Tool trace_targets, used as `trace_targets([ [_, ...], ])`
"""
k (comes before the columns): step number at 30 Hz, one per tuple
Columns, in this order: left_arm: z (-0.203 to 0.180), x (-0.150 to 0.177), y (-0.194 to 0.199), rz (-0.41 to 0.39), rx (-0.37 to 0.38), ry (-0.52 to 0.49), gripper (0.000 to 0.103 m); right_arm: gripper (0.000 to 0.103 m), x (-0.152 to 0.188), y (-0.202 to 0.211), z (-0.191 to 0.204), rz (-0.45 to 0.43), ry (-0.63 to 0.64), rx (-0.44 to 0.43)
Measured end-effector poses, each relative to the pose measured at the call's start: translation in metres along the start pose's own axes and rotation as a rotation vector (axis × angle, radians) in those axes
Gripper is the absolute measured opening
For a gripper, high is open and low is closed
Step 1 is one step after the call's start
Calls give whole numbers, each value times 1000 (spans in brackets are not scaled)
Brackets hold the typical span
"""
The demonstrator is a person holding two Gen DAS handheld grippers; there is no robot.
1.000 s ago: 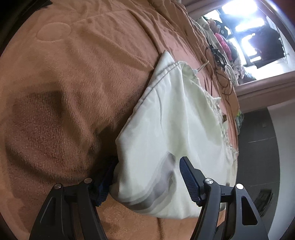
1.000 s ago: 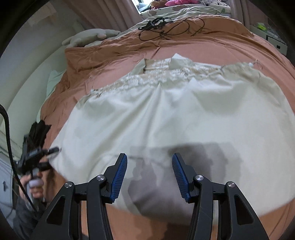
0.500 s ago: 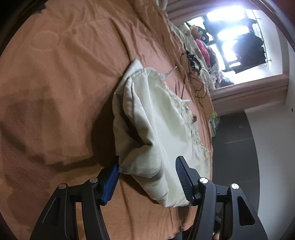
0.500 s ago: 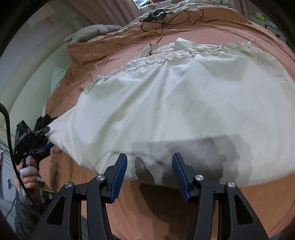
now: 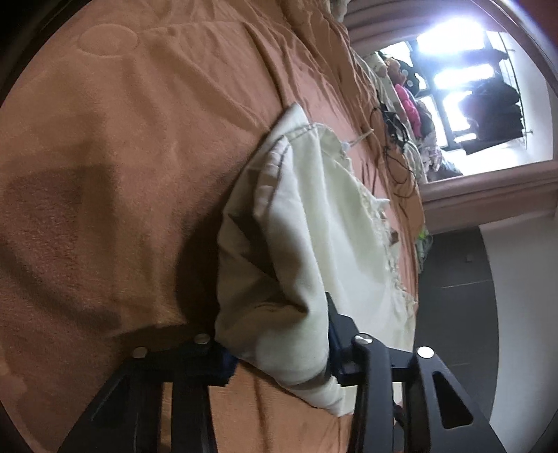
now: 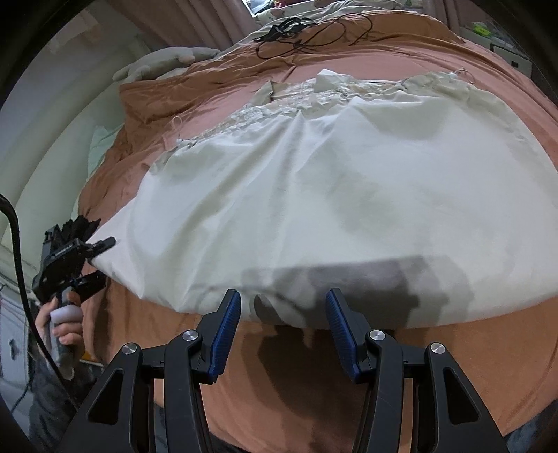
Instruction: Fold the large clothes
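The bed (image 6: 453, 366), covered in a rust-brown fleece blanket, serves as the folding ground: wide and soft, it lets a large piece lie out nearly flat. Across it lies the cream garment (image 6: 331, 181), hem towards the right wrist camera and a lace-trimmed top edge (image 6: 300, 101) towards the far side, so the long side edges are free to be brought over.

At the garment's left corner, the left tool (image 5: 275, 352) is pinching a bunched fold of the cloth (image 5: 289, 244) between its blue pads; the fabric rises off the blanket there and casts a dark shadow beneath, probably so that this side can be carried across the body of the garment. The right wrist view shows that same tool (image 6: 94, 261) at the cloth's corner, with the person's hand (image 6: 62, 324) around its grip.

The right tool (image 6: 282, 331) hovers just short of the hem with its fingers spread and nothing between them; only its shadow falls on the cloth. It looks placed to take the near edge and match the other side's lift.

Beyond the garment, a tangle of black cables (image 6: 300, 31) lies on the blanket, well apart from the work, and a grey plush shape (image 6: 164, 61) rests near the curtain.

A small white marking sits on the left tool's body in the right wrist view, too small to read. No other writing or brand can be made out.
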State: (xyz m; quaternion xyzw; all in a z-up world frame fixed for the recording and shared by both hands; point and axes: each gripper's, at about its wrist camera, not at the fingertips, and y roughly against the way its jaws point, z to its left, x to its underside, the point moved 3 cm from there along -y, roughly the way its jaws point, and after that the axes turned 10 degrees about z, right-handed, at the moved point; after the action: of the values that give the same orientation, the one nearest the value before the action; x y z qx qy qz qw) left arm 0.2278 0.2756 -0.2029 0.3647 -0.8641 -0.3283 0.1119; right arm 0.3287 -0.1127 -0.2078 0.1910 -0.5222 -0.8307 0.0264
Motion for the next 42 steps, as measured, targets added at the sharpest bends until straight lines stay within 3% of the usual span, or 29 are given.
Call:
trace_targets([
  [2, 5, 1, 0, -7, -12, 10, 28, 51, -1, -4, 10, -5, 23, 4],
  [9, 9, 5, 2, -19, -21, 1, 22, 51, -5, -41, 21, 25, 82, 80],
  [14, 7, 8, 7, -27, -7, -5, 18, 38, -19, -50, 15, 23, 49, 120],
  [22, -2, 8, 13, -32, 6, -18, 17, 35, -46, -62, 16, 36, 34, 145],
  [36, 10, 8, 2, -36, -40, 58, 17, 33, -124, -86, 5, 53, 16, 180],
  [42, 11, 9, -1, -38, -54, 83, 17, 30, -159, -95, -8, 47, -27, 138],
])
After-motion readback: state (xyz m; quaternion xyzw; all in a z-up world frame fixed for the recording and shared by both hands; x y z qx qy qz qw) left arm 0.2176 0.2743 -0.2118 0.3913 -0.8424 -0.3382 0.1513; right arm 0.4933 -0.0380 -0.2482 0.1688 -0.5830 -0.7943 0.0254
